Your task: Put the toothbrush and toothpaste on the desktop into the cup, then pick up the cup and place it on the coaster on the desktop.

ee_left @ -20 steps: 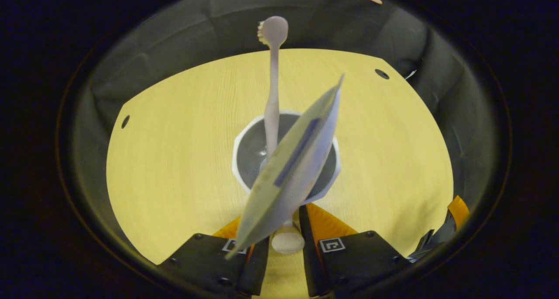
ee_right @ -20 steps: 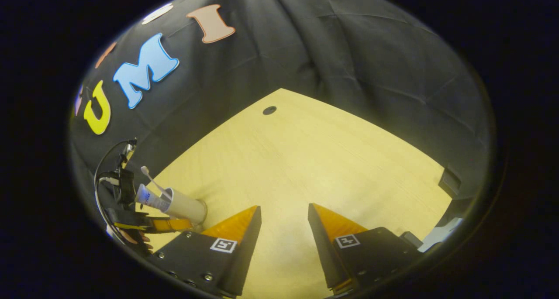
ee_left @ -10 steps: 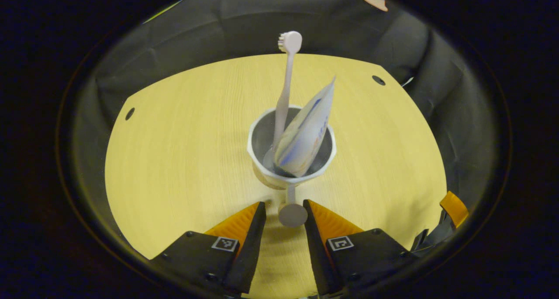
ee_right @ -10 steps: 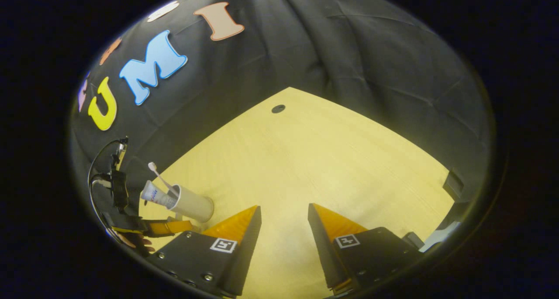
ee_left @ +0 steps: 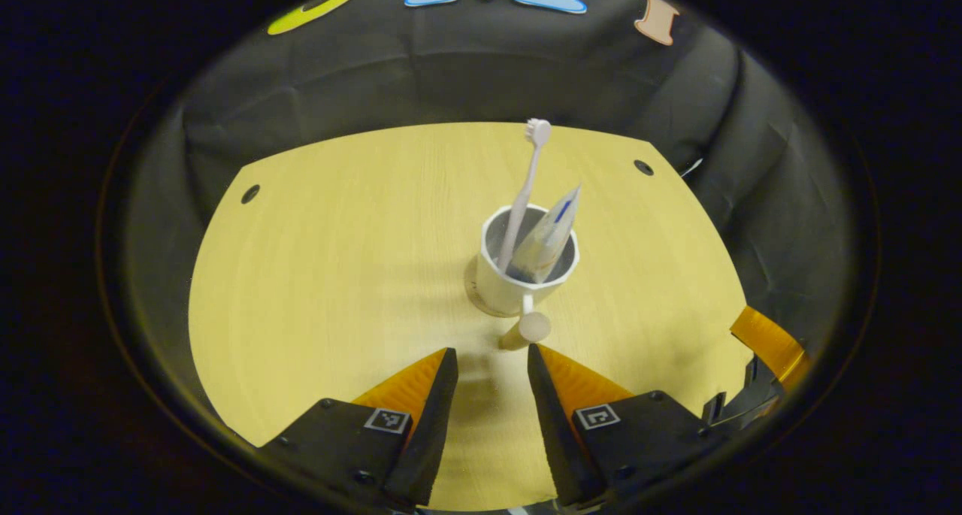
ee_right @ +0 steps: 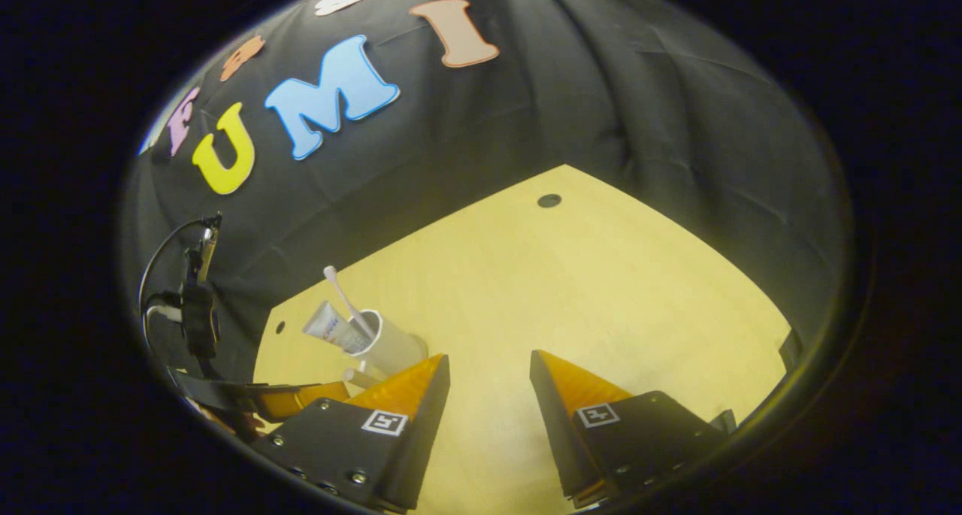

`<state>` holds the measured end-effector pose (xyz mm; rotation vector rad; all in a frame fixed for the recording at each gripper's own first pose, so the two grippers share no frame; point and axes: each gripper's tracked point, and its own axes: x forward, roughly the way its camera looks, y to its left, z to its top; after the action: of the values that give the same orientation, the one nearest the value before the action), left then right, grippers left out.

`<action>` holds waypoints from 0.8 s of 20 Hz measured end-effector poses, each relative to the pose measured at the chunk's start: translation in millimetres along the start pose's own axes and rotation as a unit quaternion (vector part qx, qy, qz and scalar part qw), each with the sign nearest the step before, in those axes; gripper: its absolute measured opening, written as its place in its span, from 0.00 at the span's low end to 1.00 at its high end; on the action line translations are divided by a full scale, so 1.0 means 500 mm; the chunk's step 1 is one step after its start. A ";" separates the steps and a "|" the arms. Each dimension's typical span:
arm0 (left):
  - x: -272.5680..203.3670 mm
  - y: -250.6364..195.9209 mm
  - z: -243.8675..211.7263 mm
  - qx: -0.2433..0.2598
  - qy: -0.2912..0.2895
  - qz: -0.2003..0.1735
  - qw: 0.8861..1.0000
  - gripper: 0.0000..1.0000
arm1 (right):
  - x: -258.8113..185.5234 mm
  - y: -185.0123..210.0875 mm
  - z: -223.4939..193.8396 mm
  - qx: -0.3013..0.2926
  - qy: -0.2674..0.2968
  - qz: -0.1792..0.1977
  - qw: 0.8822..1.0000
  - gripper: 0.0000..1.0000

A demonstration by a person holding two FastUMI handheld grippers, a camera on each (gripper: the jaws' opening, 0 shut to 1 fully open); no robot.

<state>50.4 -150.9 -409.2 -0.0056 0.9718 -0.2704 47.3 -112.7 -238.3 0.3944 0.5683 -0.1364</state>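
Observation:
A white cup [ee_left: 502, 286] stands upright on the yellow desktop [ee_left: 323, 274], with a pale toothbrush [ee_left: 526, 177] and a toothpaste tube [ee_left: 549, 233] leaning inside it. Under its base a thin, desk-coloured disc edge [ee_left: 472, 289] peeks out, probably the coaster. The cup's handle ends in a round knob [ee_left: 534, 325] that points at my left gripper [ee_left: 488, 361]. That gripper is open and a little short of the knob, touching nothing. My right gripper [ee_right: 488, 368] is open over bare desktop, with the cup [ee_right: 394, 346] to its left.
Black cloth walls close in the desk on all sides. Small dark holes [ee_left: 250, 194] [ee_left: 642, 167] sit near the desk's far corners. The right gripper's orange finger [ee_left: 766, 338] shows at the right edge of the left gripper view. The left gripper's orange finger [ee_right: 301, 396] lies beside the cup in the right gripper view.
The left gripper has pulled back from the cup; the handle knob that sat between its fingers now stands free ahead of them. The right gripper view has shifted slightly.

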 end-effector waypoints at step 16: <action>-0.470 0.155 0.275 0.009 -0.309 0.050 0.950 0.64 | -0.167 0.327 0.249 -0.155 -0.170 0.098 0.968 0.66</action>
<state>54.6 -38.1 -149.5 -0.0232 0.3442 -0.1669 77.5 -11.3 -43.4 0.1150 0.2029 0.0745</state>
